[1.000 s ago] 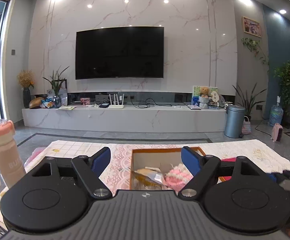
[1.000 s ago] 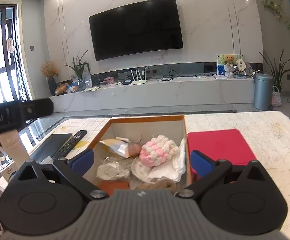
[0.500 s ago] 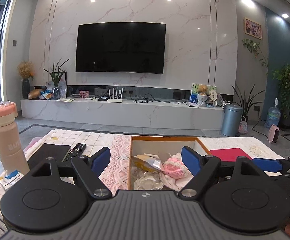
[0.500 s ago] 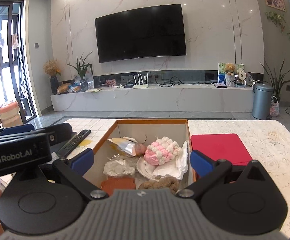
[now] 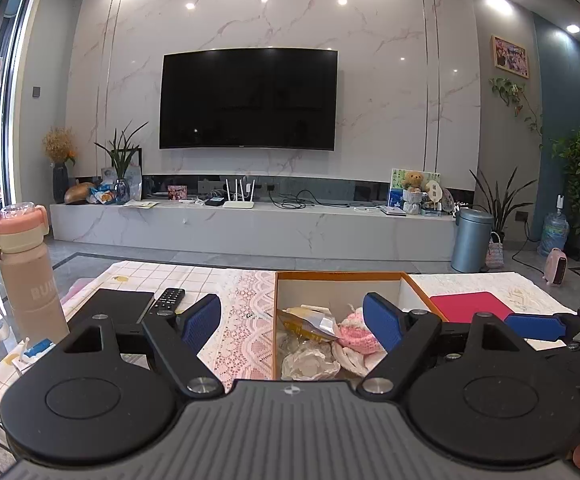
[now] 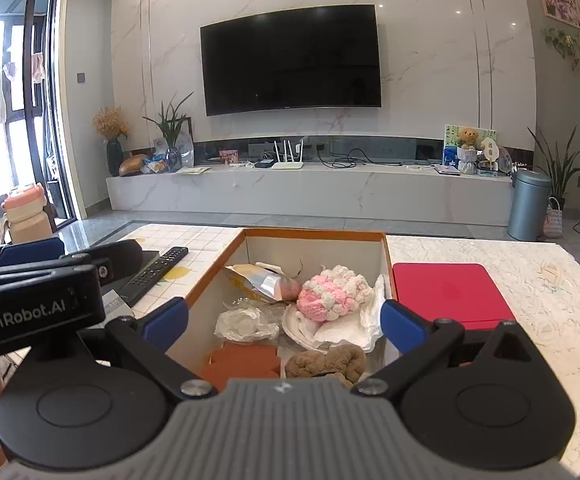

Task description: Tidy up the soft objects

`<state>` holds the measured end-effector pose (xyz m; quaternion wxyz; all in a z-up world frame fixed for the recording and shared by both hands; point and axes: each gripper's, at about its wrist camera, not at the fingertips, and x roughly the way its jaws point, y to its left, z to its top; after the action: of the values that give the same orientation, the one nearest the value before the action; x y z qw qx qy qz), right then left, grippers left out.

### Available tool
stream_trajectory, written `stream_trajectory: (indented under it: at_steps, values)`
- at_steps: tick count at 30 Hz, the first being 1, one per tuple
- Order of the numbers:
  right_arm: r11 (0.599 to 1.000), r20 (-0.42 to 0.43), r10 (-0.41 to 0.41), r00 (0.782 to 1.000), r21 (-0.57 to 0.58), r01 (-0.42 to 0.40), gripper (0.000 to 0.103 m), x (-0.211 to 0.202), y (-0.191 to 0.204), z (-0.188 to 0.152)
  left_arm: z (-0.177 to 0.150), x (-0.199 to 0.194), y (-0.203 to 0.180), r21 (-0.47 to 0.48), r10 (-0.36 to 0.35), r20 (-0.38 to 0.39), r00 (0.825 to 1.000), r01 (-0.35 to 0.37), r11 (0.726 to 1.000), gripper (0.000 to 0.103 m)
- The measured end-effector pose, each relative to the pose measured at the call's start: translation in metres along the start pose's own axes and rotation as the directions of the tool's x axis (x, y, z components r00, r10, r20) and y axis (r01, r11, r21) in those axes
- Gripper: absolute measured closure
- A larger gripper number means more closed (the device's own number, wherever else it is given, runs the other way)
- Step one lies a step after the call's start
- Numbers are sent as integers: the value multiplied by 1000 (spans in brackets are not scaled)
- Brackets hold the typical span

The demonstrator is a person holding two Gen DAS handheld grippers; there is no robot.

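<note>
Both grippers hang over the table with their blue fingers spread wide and nothing in them. In the right wrist view, the right gripper [image 6: 284, 316] points at an orange-edged box [image 6: 314, 235] at 12 o'clock. Inside lie a pink and white fluffy ball [image 6: 332, 294], a shiny snack bag [image 6: 260, 282], crumpled white paper [image 6: 244, 324] and a brown fuzzy thing [image 6: 326, 362]. A red pad [image 6: 448, 292] lies at 2 o'clock, beside the box. The left gripper [image 5: 292, 322] looks at the same box from the left.

Left gripper [image 5: 292, 322] fingers [image 5: 201, 322] spread wide, empty, over orange-rimmed box [image 5: 340, 276] holding pink knitted ball [image 5: 352, 330], crumpled plastic [image 5: 310, 362]; red lid [image 5: 470, 306] beside box on counter [image 5: 246, 320]
</note>
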<state>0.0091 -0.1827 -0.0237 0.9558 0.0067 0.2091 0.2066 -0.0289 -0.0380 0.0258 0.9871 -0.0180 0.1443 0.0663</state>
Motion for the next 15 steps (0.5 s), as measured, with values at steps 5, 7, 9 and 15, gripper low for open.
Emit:
stream_trajectory:
  at_steps: [5, 7, 9, 15]
  values:
    - [1000, -9, -4, 1000, 2, 4, 3, 3, -1, -2, -3, 1, 1, 3, -10, -8, 1000, 10, 1000, 8]
    - [1000, -14, -5, 1000, 5, 5, 3, 4, -2, -3, -4, 1, 0, 6, -12, -12, 1000, 12, 1000, 8]
    - [1000, -18, -3, 1000, 16, 3, 3, 6, -3, -5, -4, -1, -1, 9, -18, -10, 1000, 19, 1000, 8]
    - [999, -26, 10, 1000, 48, -9, 3, 9, -7, -7, -5, -2, -1, 18, -14, -3, 1000, 14, 1000, 8]
